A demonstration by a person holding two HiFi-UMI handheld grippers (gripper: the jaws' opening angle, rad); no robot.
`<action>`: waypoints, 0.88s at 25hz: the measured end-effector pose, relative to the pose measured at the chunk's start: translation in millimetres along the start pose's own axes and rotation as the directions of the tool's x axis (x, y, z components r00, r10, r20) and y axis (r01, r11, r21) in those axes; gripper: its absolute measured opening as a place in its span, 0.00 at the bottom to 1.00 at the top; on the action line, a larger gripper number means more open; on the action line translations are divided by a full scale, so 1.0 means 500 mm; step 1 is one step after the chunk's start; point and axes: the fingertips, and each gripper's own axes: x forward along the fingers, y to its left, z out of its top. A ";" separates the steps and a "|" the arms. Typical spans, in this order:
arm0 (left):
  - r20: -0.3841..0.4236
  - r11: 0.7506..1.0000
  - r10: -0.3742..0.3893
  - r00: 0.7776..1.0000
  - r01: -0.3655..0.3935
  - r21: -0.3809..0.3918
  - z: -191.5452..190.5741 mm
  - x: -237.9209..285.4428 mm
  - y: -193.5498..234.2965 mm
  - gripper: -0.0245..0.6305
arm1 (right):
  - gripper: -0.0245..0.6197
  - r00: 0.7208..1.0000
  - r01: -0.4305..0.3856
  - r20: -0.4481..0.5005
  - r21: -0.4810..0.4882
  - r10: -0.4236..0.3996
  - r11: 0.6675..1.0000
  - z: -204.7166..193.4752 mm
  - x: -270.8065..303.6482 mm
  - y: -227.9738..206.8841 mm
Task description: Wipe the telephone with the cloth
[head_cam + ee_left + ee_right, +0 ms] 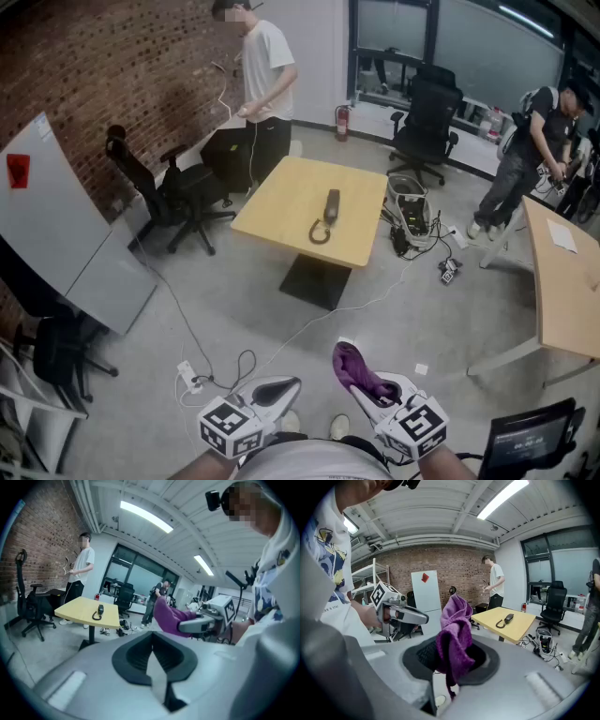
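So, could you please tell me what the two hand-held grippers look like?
The left gripper and right gripper have smooth light grey shells with black pads inside the jaws. Each carries a white cube printed with black square markers. The T-shirt is white with print.

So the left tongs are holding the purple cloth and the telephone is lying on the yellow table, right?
Not the left: the right gripper view shows the purple cloth clamped in the right tongs, while the left tongs are shut on nothing. The telephone does lie on the yellow table.
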 end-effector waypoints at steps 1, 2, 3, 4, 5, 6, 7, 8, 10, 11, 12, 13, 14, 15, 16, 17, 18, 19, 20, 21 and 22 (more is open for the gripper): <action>0.003 1.000 -0.001 1.000 0.001 0.000 0.004 0.000 0.011 0.04 | 0.17 1.000 -0.001 0.001 -0.002 0.001 1.000 0.004 0.012 -0.002; 0.006 1.000 -0.002 1.000 0.002 0.000 0.009 0.001 0.021 0.04 | 0.17 1.000 0.000 0.002 -0.003 0.000 1.000 0.009 0.023 -0.003; 0.008 1.000 -0.005 1.000 0.005 0.002 0.013 0.002 0.030 0.04 | 0.17 1.000 0.001 0.002 -0.003 -0.001 1.000 0.012 0.033 -0.005; 0.010 1.000 -0.009 1.000 0.009 0.004 0.018 0.002 0.039 0.04 | 0.17 1.000 0.004 0.002 -0.001 -0.004 1.000 0.015 0.042 -0.006; 0.010 1.000 -0.015 1.000 0.015 0.007 0.021 0.002 0.047 0.04 | 0.17 1.000 0.008 0.000 0.003 -0.008 1.000 0.017 0.051 -0.005; 0.009 1.000 -0.021 1.000 0.020 0.009 0.022 -0.002 0.057 0.04 | 0.17 1.000 0.010 -0.002 0.007 -0.010 1.000 0.019 0.061 -0.001; 0.008 1.000 -0.026 1.000 0.026 0.009 0.022 -0.007 0.067 0.04 | 0.17 1.000 0.012 -0.006 0.011 -0.012 1.000 0.020 0.072 0.006; 0.007 0.999 -0.032 0.999 0.032 0.009 0.022 -0.012 0.077 0.04 | 0.17 1.000 0.014 -0.010 0.014 -0.014 1.000 0.022 0.082 0.013; 0.010 0.999 -0.042 0.999 0.042 0.008 0.025 -0.017 0.094 0.04 | 0.17 1.000 0.020 -0.017 0.018 -0.020 1.000 0.026 0.096 0.019; 0.011 0.999 -0.048 0.999 0.048 0.009 0.027 -0.017 0.099 0.04 | 0.17 1.000 0.023 -0.018 0.021 -0.023 1.000 0.029 0.100 0.019; 0.012 0.998 -0.054 0.998 0.054 0.009 0.029 -0.016 0.103 0.04 | 0.17 0.999 0.029 -0.019 0.022 -0.028 0.999 0.032 0.103 0.018; 0.013 0.998 -0.061 0.998 0.061 0.009 0.030 -0.014 0.106 0.04 | 0.17 0.999 0.036 -0.020 0.022 -0.035 0.999 0.035 0.104 0.015; 0.013 0.998 -0.068 0.998 0.068 0.009 0.031 -0.012 0.107 0.04 | 0.17 0.999 0.043 -0.022 0.021 -0.042 0.999 0.037 0.105 0.013; 0.013 0.997 -0.074 0.997 0.074 0.010 0.031 -0.011 0.109 0.04 | 0.17 0.999 0.048 -0.024 0.021 -0.047 0.999 0.039 0.105 0.012; 0.012 0.997 -0.080 0.997 0.079 0.010 0.031 -0.010 0.110 0.04 | 0.17 0.998 0.051 -0.027 0.021 -0.050 0.998 0.039 0.106 0.011; 0.011 0.996 -0.084 0.996 0.084 0.008 0.031 -0.009 0.110 0.04 | 0.17 0.998 0.053 -0.032 0.021 -0.053 0.998 0.039 0.106 0.011; 0.011 0.996 -0.089 0.996 0.089 0.005 0.030 -0.008 0.109 0.04 | 0.17 0.998 0.055 -0.036 0.023 -0.054 0.998 0.039 0.106 0.011; 0.011 0.996 -0.092 0.996 0.092 0.003 0.029 -0.007 0.108 0.04 | 0.17 0.998 0.057 -0.040 0.027 -0.056 0.998 0.038 0.104 0.010; 0.010 0.996 -0.094 0.996 0.094 0.004 0.028 -0.006 0.108 0.04 | 0.17 0.997 0.060 -0.042 0.032 -0.058 0.998 0.038 0.104 0.008; 0.007 0.996 -0.094 0.996 0.094 0.007 0.027 -0.005 0.109 0.04 | 0.17 0.997 0.063 -0.044 0.035 -0.061 0.997 0.039 0.105 0.006; 0.003 0.996 -0.092 0.996 0.092 0.007 0.025 -0.006 0.112 0.04 | 0.17 0.997 0.065 -0.046 0.038 -0.063 0.997 0.041 0.108 0.005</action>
